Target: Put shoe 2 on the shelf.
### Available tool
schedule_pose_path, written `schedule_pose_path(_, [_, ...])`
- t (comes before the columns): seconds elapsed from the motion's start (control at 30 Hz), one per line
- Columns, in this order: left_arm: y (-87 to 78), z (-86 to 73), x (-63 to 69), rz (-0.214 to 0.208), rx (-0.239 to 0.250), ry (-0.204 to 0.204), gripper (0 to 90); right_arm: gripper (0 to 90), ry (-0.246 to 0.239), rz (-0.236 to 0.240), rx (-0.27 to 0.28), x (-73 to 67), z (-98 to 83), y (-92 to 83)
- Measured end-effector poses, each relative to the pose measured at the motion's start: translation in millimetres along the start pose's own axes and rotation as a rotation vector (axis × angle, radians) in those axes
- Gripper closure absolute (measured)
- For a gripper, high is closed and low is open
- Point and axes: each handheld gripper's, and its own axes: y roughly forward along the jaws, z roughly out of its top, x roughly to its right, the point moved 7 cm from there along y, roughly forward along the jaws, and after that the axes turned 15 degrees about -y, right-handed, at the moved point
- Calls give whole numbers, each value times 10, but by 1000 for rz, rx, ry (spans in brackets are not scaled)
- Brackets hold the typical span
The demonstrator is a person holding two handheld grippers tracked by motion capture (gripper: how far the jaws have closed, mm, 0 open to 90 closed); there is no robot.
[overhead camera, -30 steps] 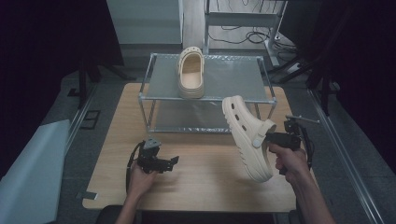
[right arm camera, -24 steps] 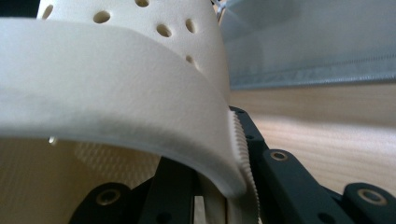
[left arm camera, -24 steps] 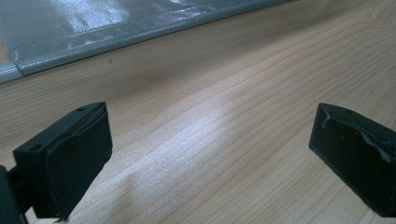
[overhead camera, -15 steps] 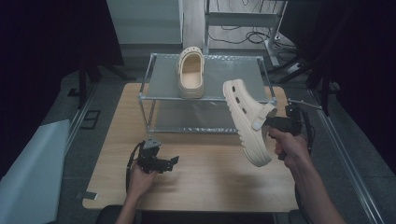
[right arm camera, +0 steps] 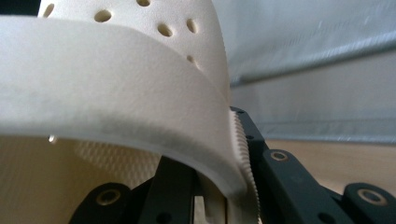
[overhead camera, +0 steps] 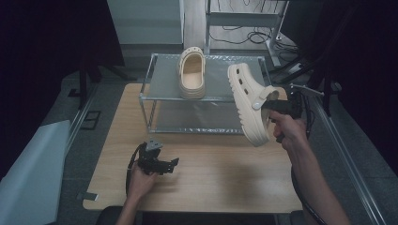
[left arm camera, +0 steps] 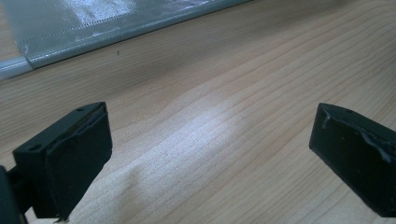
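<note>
Right hand-held gripper (overhead camera: pixel 271 107) grips a cream clog (overhead camera: pixel 247 103) beside the rack (overhead camera: pixel 155 75); left hand-held gripper (overhead camera: pixel 172 164) rests released.

A light wooden desk (overhead camera: pixel 211 173) with rounded corners fills the lower middle of the high view, its grain running sideways. Around it lies a grey floor (overhead camera: pixel 94 140), and at the lower left a pale sheet (overhead camera: pixel 33 178) slopes into the frame. Dark curtains (overhead camera: pixel 47 37) close off the upper left and the whole right side — little light reaches there. At top centre stands a pale wall panel (overhead camera: pixel 141 21), and beside it black cables (overhead camera: pixel 244 33) trail across the floor.
</note>
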Motion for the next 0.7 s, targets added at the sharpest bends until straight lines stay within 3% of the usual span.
schedule_pose_path(0.4, [-3, -2, 0, -10, 1, -6, 0, 800, 14, -88, 41, 96, 327, 188])
schedule_pose_path(0.7, [-24, 11, 5, -27, 13, -15, 0, 800, 45, -123, 59, 148, 557, 402])
